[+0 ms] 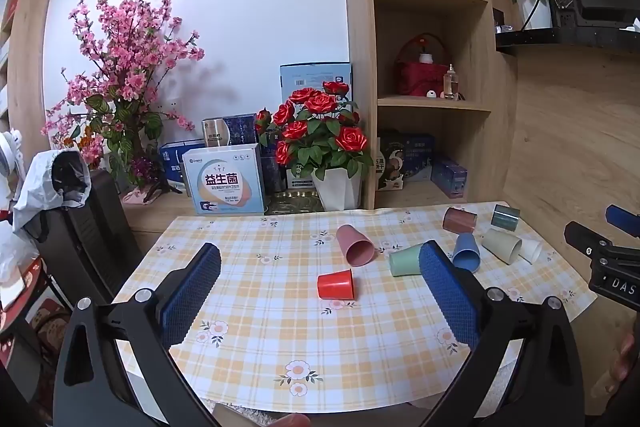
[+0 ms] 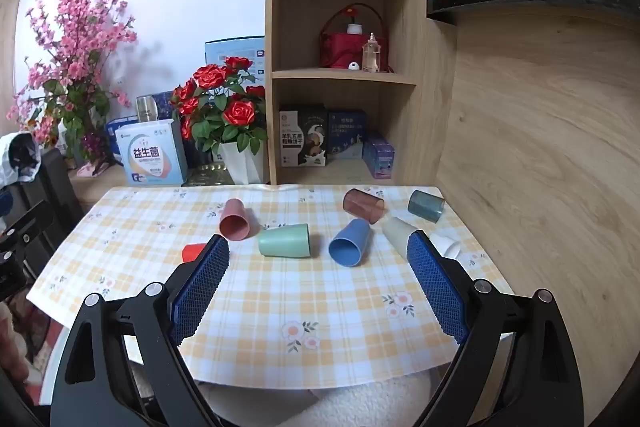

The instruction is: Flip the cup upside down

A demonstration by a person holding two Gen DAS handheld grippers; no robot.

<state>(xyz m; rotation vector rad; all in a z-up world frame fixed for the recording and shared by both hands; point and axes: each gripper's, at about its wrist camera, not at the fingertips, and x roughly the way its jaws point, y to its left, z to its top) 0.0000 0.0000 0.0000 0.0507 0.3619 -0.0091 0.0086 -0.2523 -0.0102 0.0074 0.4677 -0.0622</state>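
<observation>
Several cups lie on their sides on the checked tablecloth [image 1: 280, 339]. A red cup [image 1: 336, 284] lies nearest my left gripper [image 1: 320, 263], which is open and empty above the cloth. Beyond it lie a pink cup [image 1: 356, 245], a mint cup [image 1: 404, 260], a blue cup [image 1: 467, 252], a beige cup [image 1: 502, 245], a white cup [image 1: 531, 250], a brown cup [image 1: 460, 220] and a grey-teal cup [image 1: 505, 217]. My right gripper [image 2: 318, 247] is open and empty, facing the mint cup [image 2: 285, 240] and blue cup [image 2: 350, 242]. The red cup [image 2: 193, 251] is partly hidden behind its left finger.
A white pot of red roses [image 1: 320, 143] and boxes [image 1: 224, 181] stand behind the table. A wooden shelf unit [image 1: 428, 67] rises at the back right and a wooden wall [image 2: 540, 167] runs along the right edge. A black chair [image 1: 80, 227] stands on the left.
</observation>
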